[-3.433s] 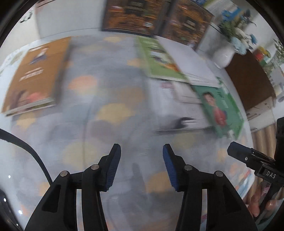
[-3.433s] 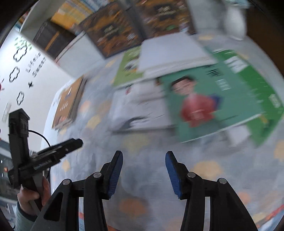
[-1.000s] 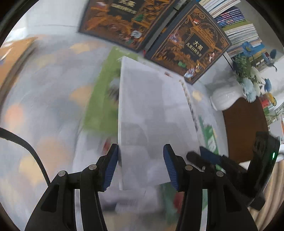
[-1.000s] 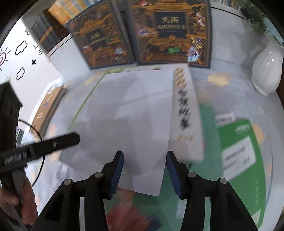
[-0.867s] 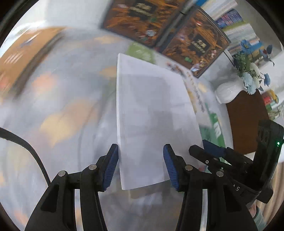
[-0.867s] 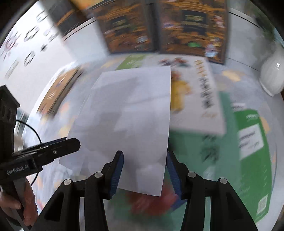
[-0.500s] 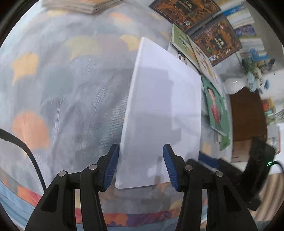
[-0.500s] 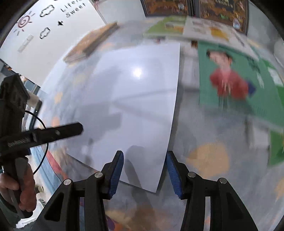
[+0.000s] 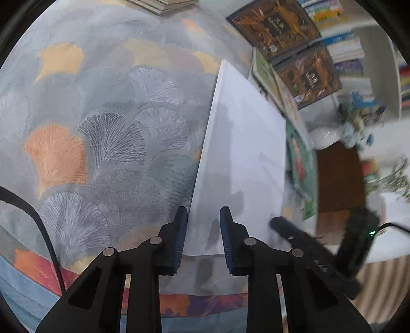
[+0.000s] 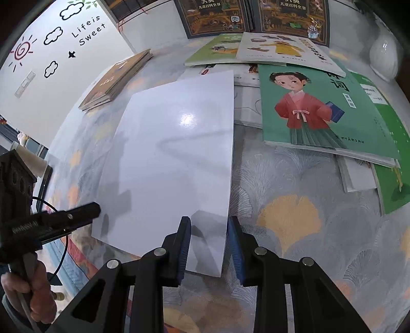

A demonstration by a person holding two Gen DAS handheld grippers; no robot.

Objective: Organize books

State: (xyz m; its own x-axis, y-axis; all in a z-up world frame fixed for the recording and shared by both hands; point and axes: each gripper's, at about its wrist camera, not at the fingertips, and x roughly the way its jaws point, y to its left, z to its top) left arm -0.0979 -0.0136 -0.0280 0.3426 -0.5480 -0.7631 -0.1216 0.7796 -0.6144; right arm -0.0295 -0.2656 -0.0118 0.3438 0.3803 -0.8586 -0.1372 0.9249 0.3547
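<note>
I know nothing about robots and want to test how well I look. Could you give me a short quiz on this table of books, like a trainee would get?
1. True or false: the white book lies on top of the green book with the girl in red on its cover.
2. What stands at the far right, past the books? A) a white vase B) a desk lamp C) a coffee mug
3. How many dark ornate books lean at the back?

Key
1. False: it is beside the green book, to its left in the right wrist view.
2. A
3. Two
</note>
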